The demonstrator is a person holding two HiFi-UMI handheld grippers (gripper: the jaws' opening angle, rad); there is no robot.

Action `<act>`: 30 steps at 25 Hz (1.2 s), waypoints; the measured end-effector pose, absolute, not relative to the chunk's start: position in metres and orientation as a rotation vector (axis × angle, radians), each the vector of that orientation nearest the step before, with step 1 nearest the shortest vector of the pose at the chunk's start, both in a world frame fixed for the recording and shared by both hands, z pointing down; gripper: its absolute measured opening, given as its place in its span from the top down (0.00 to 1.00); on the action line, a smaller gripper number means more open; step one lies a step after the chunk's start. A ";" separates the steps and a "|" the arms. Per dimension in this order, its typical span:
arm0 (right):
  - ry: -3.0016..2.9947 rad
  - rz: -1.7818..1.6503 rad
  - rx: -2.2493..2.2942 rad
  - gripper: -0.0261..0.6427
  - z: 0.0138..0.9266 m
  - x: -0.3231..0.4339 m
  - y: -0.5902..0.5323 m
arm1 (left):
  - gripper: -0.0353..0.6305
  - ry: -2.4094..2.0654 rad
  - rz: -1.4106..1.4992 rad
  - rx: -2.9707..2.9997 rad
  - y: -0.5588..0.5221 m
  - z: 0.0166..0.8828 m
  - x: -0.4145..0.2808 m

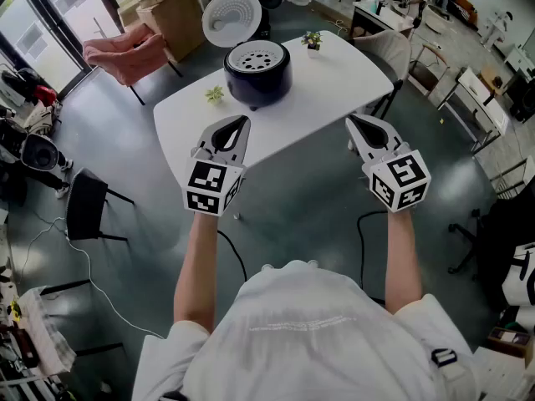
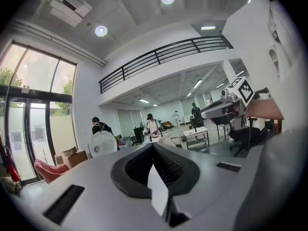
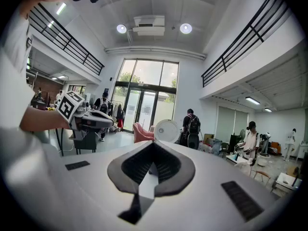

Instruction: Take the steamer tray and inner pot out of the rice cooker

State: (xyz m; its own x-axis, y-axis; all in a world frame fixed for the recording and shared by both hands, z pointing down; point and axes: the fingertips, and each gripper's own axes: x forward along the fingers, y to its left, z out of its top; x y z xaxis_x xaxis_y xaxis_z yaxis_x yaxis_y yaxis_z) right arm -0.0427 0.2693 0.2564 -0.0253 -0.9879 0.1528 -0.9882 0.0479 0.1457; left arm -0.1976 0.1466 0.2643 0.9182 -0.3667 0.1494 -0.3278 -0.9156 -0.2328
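**Trainee:** White shirt fills the bottom of the head view. What lies beyond it?

**Operator:** I see both forearms reaching forward. Left gripper and right gripper hang side by side at the near edge of the counter, touching nothing.

**Trainee:** State of the jaws?

**Operator:** I read both pairs as closed together, with nothing between them.

**Trainee:** And the task's things?

**Operator:** Rice cooker stands mid-counter, well apart from both grippers, with its lid raised. Steamer tray sits in its mouth. The inner pot is hidden beneath the tray, so I cannot see it.
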 end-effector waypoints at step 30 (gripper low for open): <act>-2.240 0.036 1.932 0.72 0.278 -0.004 0.294 | 0.71 0.605 -0.339 -2.863 0.186 0.284 -0.165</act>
State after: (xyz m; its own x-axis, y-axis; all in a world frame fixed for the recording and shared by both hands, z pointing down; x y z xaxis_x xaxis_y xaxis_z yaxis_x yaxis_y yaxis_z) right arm -0.0038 0.2943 0.2777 -0.1373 -0.9784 0.1543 -0.9830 0.1538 0.1008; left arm -0.1646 0.1859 0.2836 0.8902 -0.4177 0.1817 -0.3730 -0.8974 -0.2356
